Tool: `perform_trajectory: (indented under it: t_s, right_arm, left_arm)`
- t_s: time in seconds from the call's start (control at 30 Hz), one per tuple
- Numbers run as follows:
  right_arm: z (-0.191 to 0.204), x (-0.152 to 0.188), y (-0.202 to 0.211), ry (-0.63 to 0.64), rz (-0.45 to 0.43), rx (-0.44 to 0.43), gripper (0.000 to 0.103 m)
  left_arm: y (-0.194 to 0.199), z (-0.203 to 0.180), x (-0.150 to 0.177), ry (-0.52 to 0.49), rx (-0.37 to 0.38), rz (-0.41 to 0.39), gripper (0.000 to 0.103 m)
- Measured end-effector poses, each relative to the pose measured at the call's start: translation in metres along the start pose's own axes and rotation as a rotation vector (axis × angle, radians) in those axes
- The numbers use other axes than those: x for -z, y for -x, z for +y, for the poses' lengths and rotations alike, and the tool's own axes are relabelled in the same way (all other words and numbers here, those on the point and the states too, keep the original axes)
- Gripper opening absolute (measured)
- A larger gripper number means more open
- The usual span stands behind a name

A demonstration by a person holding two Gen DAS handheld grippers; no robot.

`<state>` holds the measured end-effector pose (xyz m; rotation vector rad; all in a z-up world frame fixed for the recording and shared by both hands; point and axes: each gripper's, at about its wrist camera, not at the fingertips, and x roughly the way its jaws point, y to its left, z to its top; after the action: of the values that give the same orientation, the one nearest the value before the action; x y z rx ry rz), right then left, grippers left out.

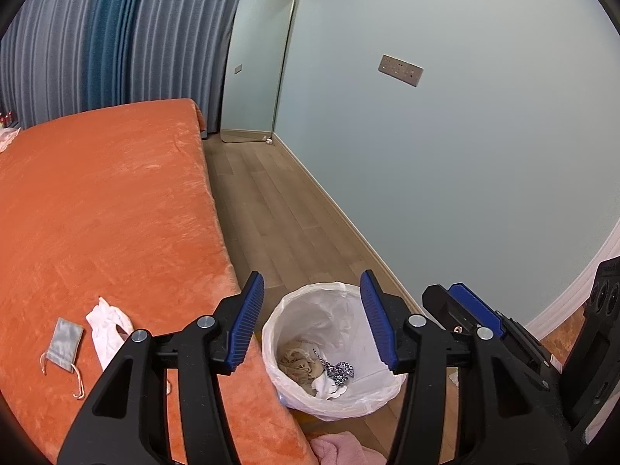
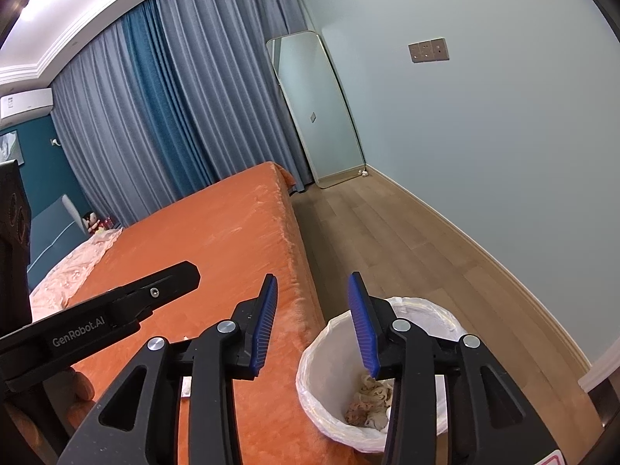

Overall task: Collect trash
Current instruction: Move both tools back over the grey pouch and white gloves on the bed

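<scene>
The left tool [image 1: 312, 321] stands with its jaws apart and nothing between the pads. The right tool [image 2: 312, 323] likewise stands apart and empty.

The trash bin [image 1: 333, 348], lined with a white plastic bag, sits on the wooden floor [image 1: 279, 209] just beside the edge of the bed [image 1: 108, 209]. Inside it lie crumpled beige material, a white piece and a small blue-patterned item. In the left wrist view the bin appears between the two pads, below them.

On the orange bed cover, near the bed edge, lie a crumpled white tissue [image 1: 106, 325] and a small grey drawstring pouch [image 1: 64, 343], close together but apart.

A strip of bare floor runs between the bed edge and the pale wall [image 1: 465, 155], reaching to a mirror [image 1: 257, 66] leaning in the corner beside the curtains [image 1: 97, 38].
</scene>
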<state>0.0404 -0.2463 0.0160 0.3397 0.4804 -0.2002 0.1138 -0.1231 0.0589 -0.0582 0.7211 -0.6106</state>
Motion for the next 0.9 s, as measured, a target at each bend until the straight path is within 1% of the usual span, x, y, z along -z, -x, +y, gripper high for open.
perform_trajectory:
  t_s: [0.1,0.37,0.6,0.7,0.77,0.8,0.87,0.9]
  right_arm:
    - [0.01,0.001,-0.003,0.017,0.007,-0.009,0.041]
    - [0.037,0.004,-0.012,0.065,0.034,-0.033,0.042]
    - [0.063,0.011,-0.023,0.107,0.065,-0.056,0.042]
    - [0.075,0.014,-0.028,0.121,0.077,-0.07,0.043]
    - [0.084,0.017,-0.031,0.132,0.083,-0.076,0.051]
    - [0.088,0.02,-0.033,0.135,0.084,-0.079,0.051]
    - [0.097,0.025,-0.038,0.146,0.1,-0.091,0.051]
    - [0.102,0.029,-0.041,0.153,0.11,-0.096,0.051]
  left_arm:
    - [0.003,0.011,0.001,0.018,-0.012,0.0,0.049]
    - [0.015,0.041,0.006,0.064,-0.039,-0.009,0.049]
    - [0.023,0.074,0.012,0.115,-0.067,-0.013,0.053]
    - [0.027,0.09,0.016,0.14,-0.083,-0.013,0.056]
    - [0.028,0.101,0.019,0.158,-0.096,-0.011,0.058]
    - [0.029,0.11,0.022,0.17,-0.104,-0.008,0.058]
    - [0.03,0.123,0.027,0.191,-0.124,-0.003,0.062]
    - [0.031,0.13,0.029,0.201,-0.135,-0.003,0.066]
